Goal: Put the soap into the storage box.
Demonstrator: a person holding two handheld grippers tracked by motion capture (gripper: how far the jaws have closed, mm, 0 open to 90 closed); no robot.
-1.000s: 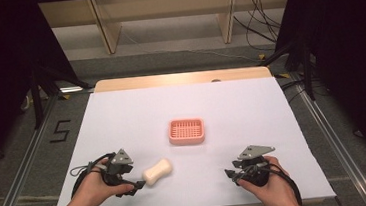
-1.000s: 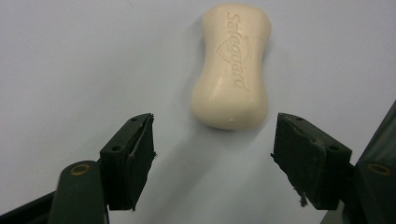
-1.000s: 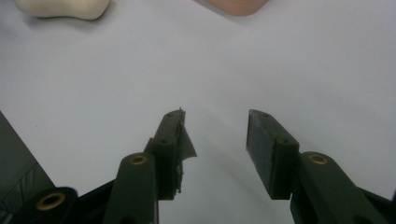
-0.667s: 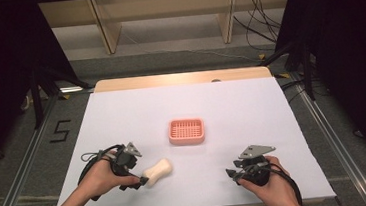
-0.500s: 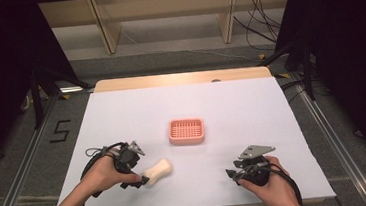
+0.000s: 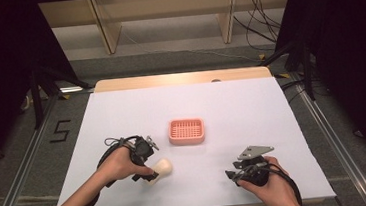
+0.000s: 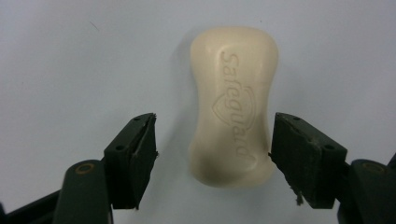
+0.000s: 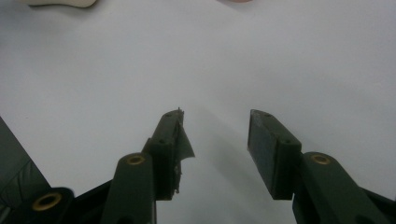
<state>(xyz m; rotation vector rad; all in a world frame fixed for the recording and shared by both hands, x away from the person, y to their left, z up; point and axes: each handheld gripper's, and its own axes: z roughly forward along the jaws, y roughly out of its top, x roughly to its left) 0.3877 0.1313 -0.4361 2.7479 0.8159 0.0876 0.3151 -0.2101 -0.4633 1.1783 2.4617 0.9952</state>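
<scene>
We hold two black grippers. The left gripper (image 6: 149, 173) trails a looped black cable; its jaws carry brass-coloured pivot screws and frayed black pads. The right gripper (image 6: 231, 175) bears a grey three-cornered plate on top, and its pads are torn too. Our forearms are bare, sleeveless.

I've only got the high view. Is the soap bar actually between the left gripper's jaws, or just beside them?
Observer: Between them. The soap bar lies lengthwise between the left gripper's jaws, which have just been closing; one jaw shows a clear gap.
Operator: Which face is up?
Observer: The face embossed Safeguard.
Operator: And the right gripper?
Observer: The right gripper is open, nothing between its jaws, above bare white table.
</scene>
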